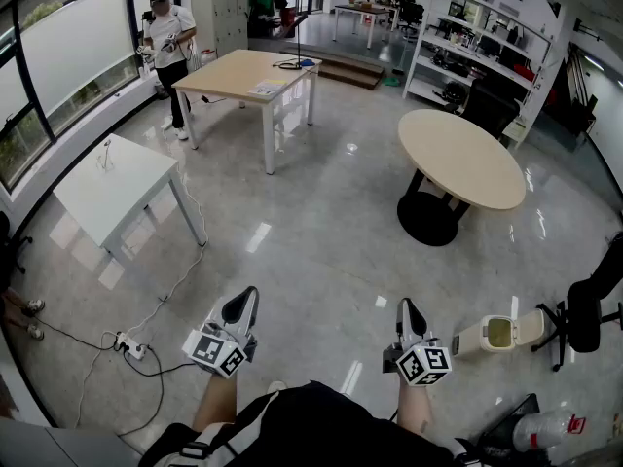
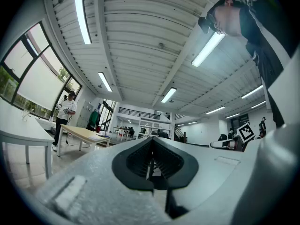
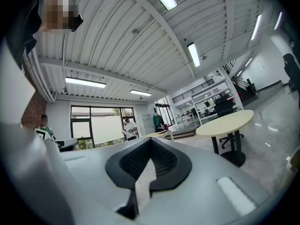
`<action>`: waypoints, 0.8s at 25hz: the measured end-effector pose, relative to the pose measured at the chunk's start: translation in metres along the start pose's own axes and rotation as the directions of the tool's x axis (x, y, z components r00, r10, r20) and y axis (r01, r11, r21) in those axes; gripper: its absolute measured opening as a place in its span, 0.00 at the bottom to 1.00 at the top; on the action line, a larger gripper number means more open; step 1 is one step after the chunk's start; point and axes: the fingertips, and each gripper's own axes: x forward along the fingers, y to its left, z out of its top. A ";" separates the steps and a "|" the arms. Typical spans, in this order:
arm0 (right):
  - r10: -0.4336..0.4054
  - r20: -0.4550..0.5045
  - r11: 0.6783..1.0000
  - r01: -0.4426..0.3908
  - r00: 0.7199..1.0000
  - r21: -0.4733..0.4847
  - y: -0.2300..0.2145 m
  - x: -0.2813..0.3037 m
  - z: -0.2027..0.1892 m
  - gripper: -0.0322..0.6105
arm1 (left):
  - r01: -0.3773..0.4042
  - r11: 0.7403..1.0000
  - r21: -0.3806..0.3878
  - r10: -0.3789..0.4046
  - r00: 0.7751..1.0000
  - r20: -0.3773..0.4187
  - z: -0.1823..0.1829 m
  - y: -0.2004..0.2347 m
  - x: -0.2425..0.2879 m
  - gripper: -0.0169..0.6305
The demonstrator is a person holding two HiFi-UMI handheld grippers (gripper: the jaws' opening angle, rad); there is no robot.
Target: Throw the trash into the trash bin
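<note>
- Standing low at the right of the head view, the open trash bin (image 1: 498,334) sits just right of the right gripper (image 1: 409,309).
- Right gripper and left gripper (image 1: 245,300): jaws closed together, nothing held.
- Bottle (image 1: 543,429) lies in the bottom right corner, apart from both.

Left gripper (image 2: 151,162), fingers (image 2: 133,161) seemingly together, under ribbed ceiling (image 2: 140,32).

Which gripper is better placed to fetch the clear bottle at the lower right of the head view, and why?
Right. The right gripper is on the same side as the bottle and the trash bin; the left gripper would have to cross the body. Both grippers' jaws are shut, empty.
</note>
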 end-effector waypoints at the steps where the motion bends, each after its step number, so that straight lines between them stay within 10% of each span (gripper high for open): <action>1: 0.003 0.003 1.000 -0.003 1.000 -0.001 0.001 0.002 0.000 0.05 | -0.003 1.000 0.004 0.003 1.000 -0.004 0.000 0.003 -0.001 0.03; 20: -0.005 0.003 1.000 0.005 1.000 0.012 -0.010 0.000 0.005 0.06 | 0.039 0.999 -0.006 -0.039 0.999 0.029 0.007 0.003 0.015 0.03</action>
